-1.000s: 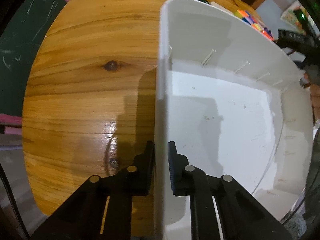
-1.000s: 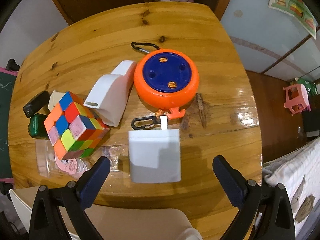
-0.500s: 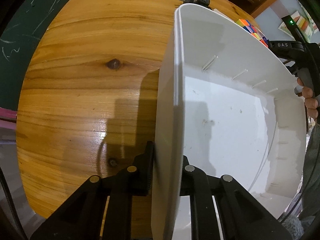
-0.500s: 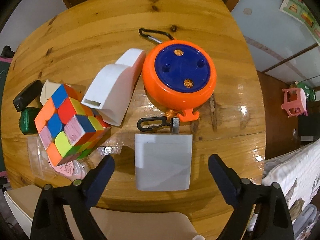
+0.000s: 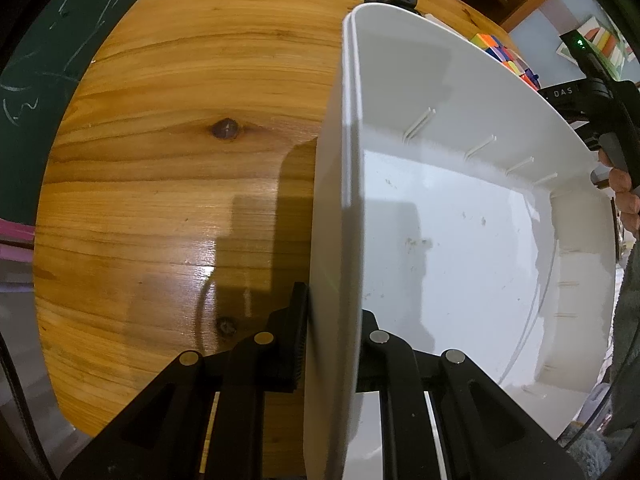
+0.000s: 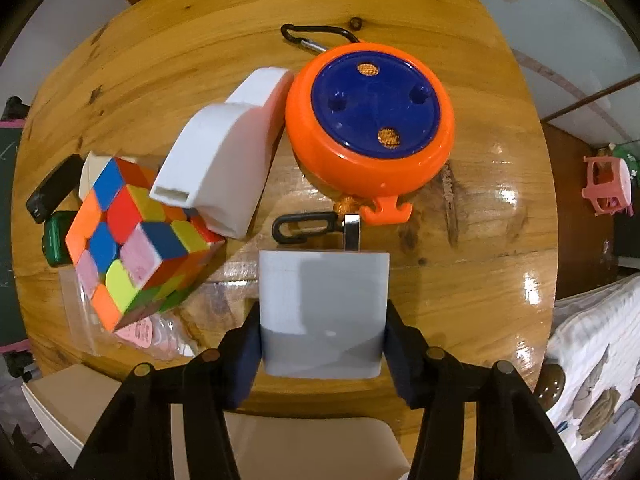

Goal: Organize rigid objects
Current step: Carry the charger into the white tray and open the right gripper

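My left gripper (image 5: 332, 344) is shut on the near wall of a white plastic bin (image 5: 460, 240), which looks empty inside and sits on the wooden table (image 5: 180, 160). My right gripper (image 6: 324, 344) is shut on a white square charger block (image 6: 324, 308) with a metal prong, which lies on the table. Beyond it lie an orange and blue round reel (image 6: 370, 120), a white plastic whistle-shaped piece (image 6: 224, 160) and a colourful puzzle cube (image 6: 132, 236).
A black carabiner (image 6: 300, 228) lies by the charger. A green object (image 6: 56, 240), a black adapter (image 6: 50, 190) and a clear bag of pink picks (image 6: 140, 332) sit at left. The bin's corner (image 6: 72, 400) shows at lower left. The table edge is near.
My left gripper has closed on the bin wall. My right gripper has moved forward around the white charger and closed on it.
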Demonstrator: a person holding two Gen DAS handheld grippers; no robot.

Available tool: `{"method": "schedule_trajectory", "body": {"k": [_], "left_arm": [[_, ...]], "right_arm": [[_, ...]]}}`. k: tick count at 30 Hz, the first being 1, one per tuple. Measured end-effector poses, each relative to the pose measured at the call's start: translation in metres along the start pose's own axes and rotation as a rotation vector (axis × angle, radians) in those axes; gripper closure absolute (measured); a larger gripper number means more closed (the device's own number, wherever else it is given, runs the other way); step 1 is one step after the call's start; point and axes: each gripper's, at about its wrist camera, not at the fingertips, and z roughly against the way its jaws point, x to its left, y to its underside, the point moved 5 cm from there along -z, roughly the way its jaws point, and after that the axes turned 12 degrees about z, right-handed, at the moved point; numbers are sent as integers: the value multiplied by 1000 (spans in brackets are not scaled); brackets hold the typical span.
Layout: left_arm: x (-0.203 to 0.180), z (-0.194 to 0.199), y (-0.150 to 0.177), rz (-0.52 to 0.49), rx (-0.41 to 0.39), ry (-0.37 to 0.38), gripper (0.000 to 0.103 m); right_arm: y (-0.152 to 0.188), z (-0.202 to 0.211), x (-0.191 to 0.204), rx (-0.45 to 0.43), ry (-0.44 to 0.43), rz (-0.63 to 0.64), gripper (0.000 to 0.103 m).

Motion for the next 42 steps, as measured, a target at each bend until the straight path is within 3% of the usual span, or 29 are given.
{"method": "schedule_trajectory", "body": {"k": [5,13,21,25,31,37,42], "left_arm": [[0,1,-1,15,1,11,88],[8,-1,-4,69,6,26,88],[2,-2,-7,45,-6,6,88],[3,-1,-11,41,-9,15,88],[-5,2,-8,-4,-14,-4,88],[-13,2,-2,-69,-16,-45,88],[-9,2,-1,-30,-16,-10,88]], "right_arm": [[13,11,-5,-55,-52,-42,48],[36,68,-26,-215,-118,-111,48],[85,149,-3,-375,-186,-17,48],[128,173,21,-425,-217,74,48],[177,153,52,-375,-236,150,48],[196,106,63,-278,-191,173,48],[205,86,68,-260,-168,177,48]]}}
